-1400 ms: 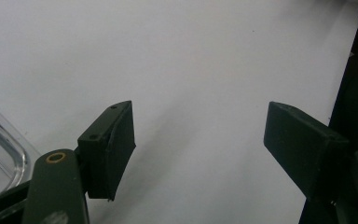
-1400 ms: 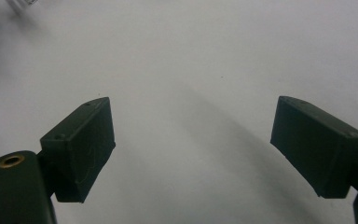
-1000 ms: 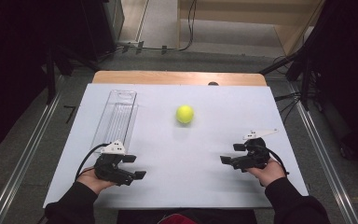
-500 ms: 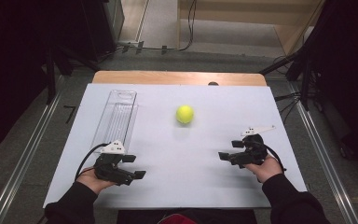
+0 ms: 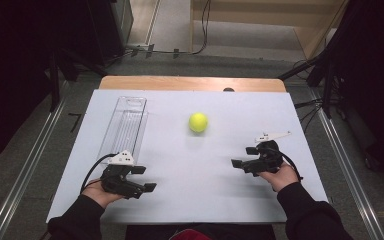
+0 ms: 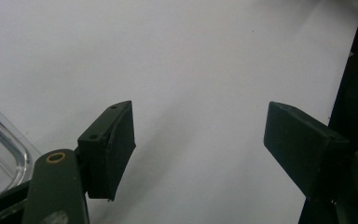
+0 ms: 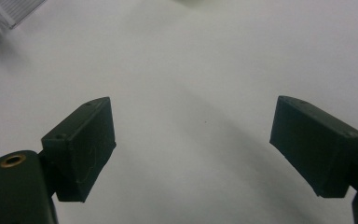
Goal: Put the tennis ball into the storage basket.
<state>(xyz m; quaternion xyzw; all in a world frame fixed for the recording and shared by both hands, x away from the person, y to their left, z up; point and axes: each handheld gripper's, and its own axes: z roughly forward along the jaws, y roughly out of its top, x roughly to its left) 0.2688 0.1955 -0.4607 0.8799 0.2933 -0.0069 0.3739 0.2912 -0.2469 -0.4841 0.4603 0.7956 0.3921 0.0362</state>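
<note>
A yellow-green tennis ball [image 5: 198, 122] rests on the white table [image 5: 190, 200] near its middle. A clear plastic tube-shaped container [image 5: 125, 125] lies lengthwise at the left; its rounded end [image 6: 0, 154] appears at the left edge of the left gripper view, and a corner of it [image 7: 14, 9] at the top left of the right gripper view. My left gripper [image 5: 144, 179] sits near the front left, open, with bare table between its jaws [image 6: 198, 140]. At the front right, the right gripper [image 5: 242, 156] is open and empty too [image 7: 193, 144], pointing left toward the table's middle.
A wooden strip [image 5: 190, 83] runs along the table's far edge. Metal rails [image 5: 20, 165] flank both sides on the floor. Dark equipment and cables [image 5: 330, 75] stand beyond the far right corner.
The right gripper has shifted slightly up-table and leftward. The left gripper, ball and container have stayed put.
</note>
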